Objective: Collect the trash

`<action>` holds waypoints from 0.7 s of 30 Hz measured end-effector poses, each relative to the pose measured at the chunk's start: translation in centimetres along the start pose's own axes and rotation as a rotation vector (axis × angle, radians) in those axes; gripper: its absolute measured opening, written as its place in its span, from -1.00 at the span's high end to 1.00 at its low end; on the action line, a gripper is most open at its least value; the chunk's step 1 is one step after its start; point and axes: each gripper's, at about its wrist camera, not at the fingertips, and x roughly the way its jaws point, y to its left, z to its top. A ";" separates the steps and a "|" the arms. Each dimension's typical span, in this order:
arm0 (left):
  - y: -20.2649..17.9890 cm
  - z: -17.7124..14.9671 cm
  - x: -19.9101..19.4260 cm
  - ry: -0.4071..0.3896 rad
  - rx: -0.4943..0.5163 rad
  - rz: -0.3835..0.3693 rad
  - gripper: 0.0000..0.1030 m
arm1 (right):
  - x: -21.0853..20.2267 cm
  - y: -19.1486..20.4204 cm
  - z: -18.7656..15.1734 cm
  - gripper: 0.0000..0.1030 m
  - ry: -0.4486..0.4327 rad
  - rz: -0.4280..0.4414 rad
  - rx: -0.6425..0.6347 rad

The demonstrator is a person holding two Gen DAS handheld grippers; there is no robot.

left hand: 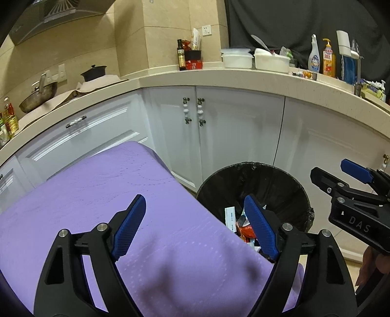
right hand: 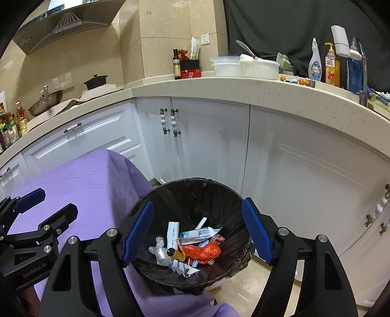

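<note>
Trash sits at the bottom of the round bin with the black plastic liner [right hand: 195, 195], which stands on the beige tile floor just in front of the white cabinet doors [right hand: 209, 146] and right beside the purple cloth-covered surface [left hand: 102, 195].

Contents visible in right wrist view: crumpled orange-red plastic bag [right hand: 203, 252], small amber glass bottle with dark cap [right hand: 176, 253], ball of clear crinkled plastic wrap [right hand: 159, 251], white and blue printed paper wrappers [right hand: 197, 232]. All lie loose in a pile, touching each other. From left wrist view only part of the pile shows, past the cloth edge.

Right gripper [right hand: 197, 232]: blue-padded fingers spread wide apart, nothing between them, hovering over the bin mouth, pads framing the trash below.

Left gripper [left hand: 195, 226]: fingers also wide apart, holding nothing. It hangs over the purple cloth; left pad over the cloth, right pad over the bin's rim area.

The two grippers are side by side, near but not touching; each shows at the edge of the other's camera.

Background: beige speckled stone counter [right hand: 243, 89] runs above the cabinets, carrying two white plastic tubs [right hand: 243, 65], a dark oil bottle [right hand: 177, 64], a white spray bottle [right hand: 315, 62], a yellow pump soap bottle [right hand: 331, 64]. Metal wok [right hand: 45, 98] and black lidded pot [right hand: 96, 81] on the far left under the range hood [right hand: 65, 22].
</note>
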 end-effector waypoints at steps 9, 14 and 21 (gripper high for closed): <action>1.2 -0.2 -3.5 -0.047 -0.028 0.019 -0.68 | -3.1 1.0 0.2 -0.50 -0.046 0.002 -0.027; 1.5 -0.4 -4.9 -0.065 -0.031 0.018 -0.69 | -4.3 1.2 0.1 -0.52 -0.057 0.002 -0.034; 2.2 -0.5 -6.2 -0.074 -0.051 0.016 -0.71 | -5.5 1.3 -0.1 -0.52 -0.067 -0.001 -0.039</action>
